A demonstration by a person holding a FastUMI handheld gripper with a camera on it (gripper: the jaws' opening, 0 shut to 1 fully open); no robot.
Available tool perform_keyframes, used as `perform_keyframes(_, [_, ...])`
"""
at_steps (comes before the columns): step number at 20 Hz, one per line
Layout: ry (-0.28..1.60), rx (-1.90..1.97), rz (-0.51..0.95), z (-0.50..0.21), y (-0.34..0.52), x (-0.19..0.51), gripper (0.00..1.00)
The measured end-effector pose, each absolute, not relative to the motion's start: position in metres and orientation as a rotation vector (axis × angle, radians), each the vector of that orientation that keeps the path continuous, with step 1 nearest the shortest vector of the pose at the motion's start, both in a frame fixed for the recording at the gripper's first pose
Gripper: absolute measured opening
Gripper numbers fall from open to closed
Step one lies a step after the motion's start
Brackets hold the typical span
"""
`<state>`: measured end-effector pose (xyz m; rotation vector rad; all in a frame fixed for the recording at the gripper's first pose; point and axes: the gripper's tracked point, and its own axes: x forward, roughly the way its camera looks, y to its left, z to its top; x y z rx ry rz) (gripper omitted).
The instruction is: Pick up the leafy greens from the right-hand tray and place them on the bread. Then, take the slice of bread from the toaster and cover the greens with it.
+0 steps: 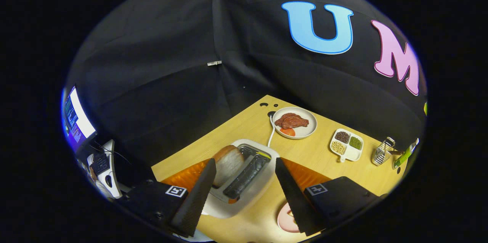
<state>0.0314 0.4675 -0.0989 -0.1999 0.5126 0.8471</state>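
The tongs (244, 182) stand wide apart and hold nothing, poised above the toaster (244, 176) that sits on the wooden surface (244, 124). A slice of bread (228, 163) stands upright in the toaster's left slot, just beside the left finger and between the two fingers; the right slot looks empty. Judging by this aim, the step in hand is the second one, fetching the toaster slice, though I cannot tell where the leafy greens lie, nor the bread they belong on. A pink plate (285, 218) peeps out near the right finger, its contents hidden. Farther off to the right sit a white plate (310, 128) with reddish meat and an orange slice, a divided dish (347, 144) of beans, and a small wire rack (382, 152). The next move calls for lowering the tongs so the fingers straddle the slice's flat faces, closing gently, then lifting straight up clear of the slot.
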Motion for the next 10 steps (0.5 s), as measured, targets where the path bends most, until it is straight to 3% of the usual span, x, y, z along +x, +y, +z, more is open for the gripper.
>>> perform_keyframes(10, [0.519, -0.311, 0.821, -0.151, 0.520, 0.022, 0.98])
